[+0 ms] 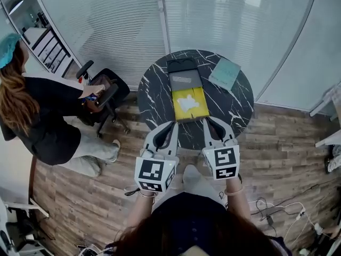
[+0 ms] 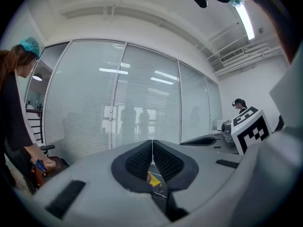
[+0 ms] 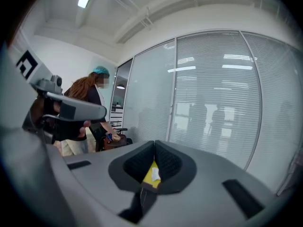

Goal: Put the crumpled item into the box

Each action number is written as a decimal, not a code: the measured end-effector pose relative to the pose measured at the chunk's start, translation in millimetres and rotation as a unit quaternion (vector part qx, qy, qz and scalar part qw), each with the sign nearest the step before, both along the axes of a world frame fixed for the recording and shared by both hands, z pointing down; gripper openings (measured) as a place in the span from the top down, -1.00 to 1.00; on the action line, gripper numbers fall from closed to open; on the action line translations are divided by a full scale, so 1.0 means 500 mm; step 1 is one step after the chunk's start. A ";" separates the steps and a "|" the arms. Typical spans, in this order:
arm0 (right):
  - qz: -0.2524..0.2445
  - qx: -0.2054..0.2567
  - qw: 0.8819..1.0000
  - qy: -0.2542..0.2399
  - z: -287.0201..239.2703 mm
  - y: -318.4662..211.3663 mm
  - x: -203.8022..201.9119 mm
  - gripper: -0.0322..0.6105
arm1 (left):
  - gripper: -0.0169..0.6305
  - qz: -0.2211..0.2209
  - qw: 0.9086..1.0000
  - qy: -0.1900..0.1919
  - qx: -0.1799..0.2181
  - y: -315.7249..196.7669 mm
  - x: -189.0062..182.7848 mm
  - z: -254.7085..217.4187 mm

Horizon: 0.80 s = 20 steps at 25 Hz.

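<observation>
On the round black marble table [image 1: 234,108] lies an open box: a yellow tray [image 1: 198,110] with its black and grey lid [image 1: 184,76] folded back behind it. A white crumpled item [image 1: 188,102] rests inside the yellow tray. My left gripper [image 1: 171,125] and right gripper [image 1: 206,121] hover at the table's near edge, just short of the tray, both shut with nothing between the jaws. In the right gripper view, the yellow tray [image 3: 150,179] and the white item [image 3: 155,173] show below the closed jaws. The left gripper view shows a sliver of the yellow tray [image 2: 154,178].
A teal booklet [image 1: 225,72] lies on the table's far right. A person in a teal cap [image 1: 37,111] bends over a black chair [image 1: 106,96] to the left. Glass walls with blinds stand behind the table. Cables [image 1: 277,212] trail on the wooden floor at right.
</observation>
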State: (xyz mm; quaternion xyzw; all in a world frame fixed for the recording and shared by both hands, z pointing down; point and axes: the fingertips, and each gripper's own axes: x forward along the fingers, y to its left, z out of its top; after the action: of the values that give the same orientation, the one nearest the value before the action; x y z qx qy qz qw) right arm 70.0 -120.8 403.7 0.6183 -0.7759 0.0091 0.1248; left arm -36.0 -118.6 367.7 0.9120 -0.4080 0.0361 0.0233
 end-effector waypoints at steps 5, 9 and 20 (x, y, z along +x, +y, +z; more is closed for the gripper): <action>0.005 0.018 1.000 0.007 -0.023 0.040 -0.010 0.82 | 0.86 0.003 1.000 0.005 0.006 0.036 -0.010 -0.008; 0.004 0.029 1.000 0.008 -0.040 0.072 -0.023 0.82 | 0.86 0.005 1.000 0.007 0.011 0.064 -0.022 -0.014; 0.013 0.060 0.998 -0.019 -0.086 0.166 -0.054 0.82 | 0.86 0.014 1.000 0.009 0.025 0.142 -0.047 -0.030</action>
State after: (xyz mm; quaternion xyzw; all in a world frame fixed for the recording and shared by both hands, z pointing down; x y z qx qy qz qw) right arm 42.9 -38.0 360.8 0.6340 -0.7695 -0.0239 0.0727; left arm -59.4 -47.6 352.8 0.9184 -0.3954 0.0175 0.0037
